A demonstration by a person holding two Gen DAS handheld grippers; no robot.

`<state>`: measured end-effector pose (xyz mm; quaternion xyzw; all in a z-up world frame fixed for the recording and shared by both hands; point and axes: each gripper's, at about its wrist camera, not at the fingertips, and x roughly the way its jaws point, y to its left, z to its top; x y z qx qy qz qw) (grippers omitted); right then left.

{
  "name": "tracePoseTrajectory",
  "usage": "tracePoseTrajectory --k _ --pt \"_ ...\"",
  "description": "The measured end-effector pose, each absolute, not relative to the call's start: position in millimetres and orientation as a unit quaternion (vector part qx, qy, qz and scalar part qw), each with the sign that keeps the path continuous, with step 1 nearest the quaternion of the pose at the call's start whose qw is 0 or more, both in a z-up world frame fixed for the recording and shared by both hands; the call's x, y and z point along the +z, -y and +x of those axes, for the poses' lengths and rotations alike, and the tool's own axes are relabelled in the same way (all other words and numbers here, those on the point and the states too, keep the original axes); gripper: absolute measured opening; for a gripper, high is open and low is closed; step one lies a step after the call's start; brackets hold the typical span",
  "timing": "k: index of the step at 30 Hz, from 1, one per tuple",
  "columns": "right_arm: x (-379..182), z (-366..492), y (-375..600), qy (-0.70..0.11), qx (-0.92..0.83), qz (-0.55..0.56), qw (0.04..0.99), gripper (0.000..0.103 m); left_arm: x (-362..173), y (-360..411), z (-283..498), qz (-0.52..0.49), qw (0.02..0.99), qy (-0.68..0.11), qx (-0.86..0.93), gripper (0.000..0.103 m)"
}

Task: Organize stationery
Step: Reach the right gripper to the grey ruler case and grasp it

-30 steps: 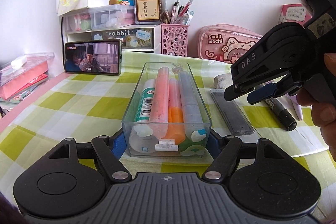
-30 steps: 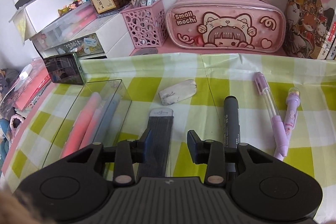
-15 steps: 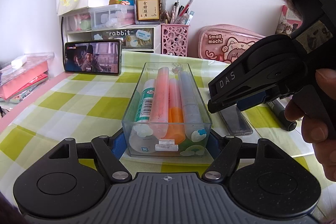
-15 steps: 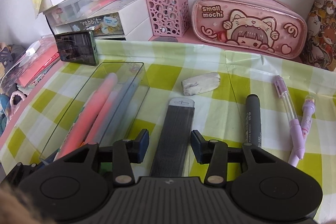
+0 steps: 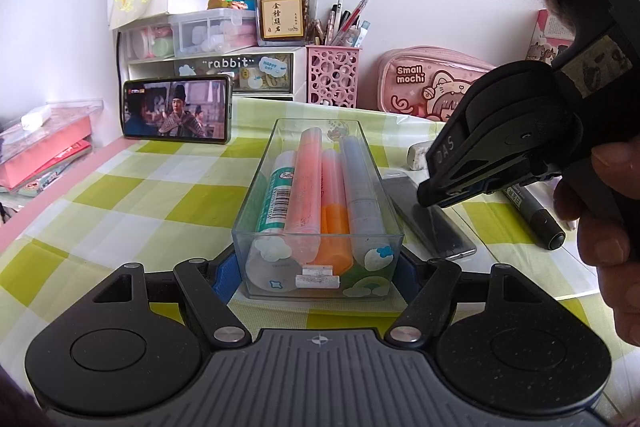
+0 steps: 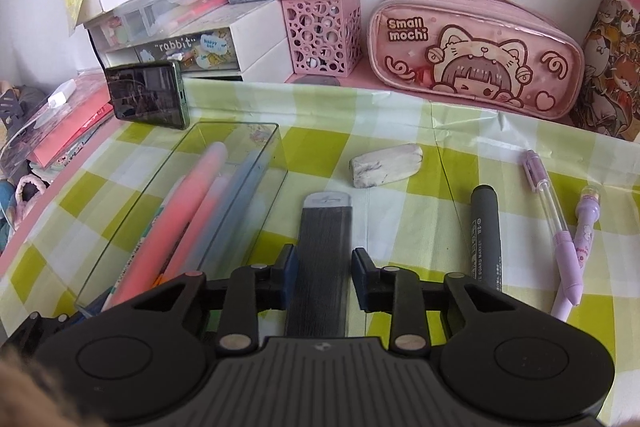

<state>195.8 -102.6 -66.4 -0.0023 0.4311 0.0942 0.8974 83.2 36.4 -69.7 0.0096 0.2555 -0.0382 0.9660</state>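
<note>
A clear plastic box (image 5: 316, 187) holding a glue stick and pink, orange and grey markers stands on the checked cloth. My left gripper (image 5: 318, 275) is shut on the box's near end, one pad on each side wall. To its right lies a dark flat case (image 6: 326, 227) with a grey tab at its far end. My right gripper (image 6: 324, 267) points down at this case, and its pads press on the two long edges. In the left wrist view the right gripper (image 5: 430, 197) tips onto the case (image 5: 436, 231), held by a hand.
Right of the case lie a black board marker (image 6: 486, 231) and two purple pens (image 6: 554, 211). A white eraser (image 6: 386, 165) sits beyond it. At the back stand a pink pencil case (image 6: 476, 55), a pink pen holder (image 6: 324, 35), drawers and a phone (image 5: 176, 113).
The right gripper shifted left from over the marker to straddle the dark flat case, and its jaws closed in onto the case's edges. The left gripper and the box stayed still.
</note>
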Motion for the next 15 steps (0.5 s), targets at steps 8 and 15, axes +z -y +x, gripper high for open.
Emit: tracePoseTrajectory --k 8,15 --pt "-68 195 98 -0.429 0.104 -0.021 0.897 0.012 -70 -36 83 0.01 0.966 -0.255 -0.038 0.073" --pt "-71 198 92 -0.439 0.121 -0.019 0.89 0.035 -69 -37 84 0.006 0.966 -0.256 -0.03 0.073"
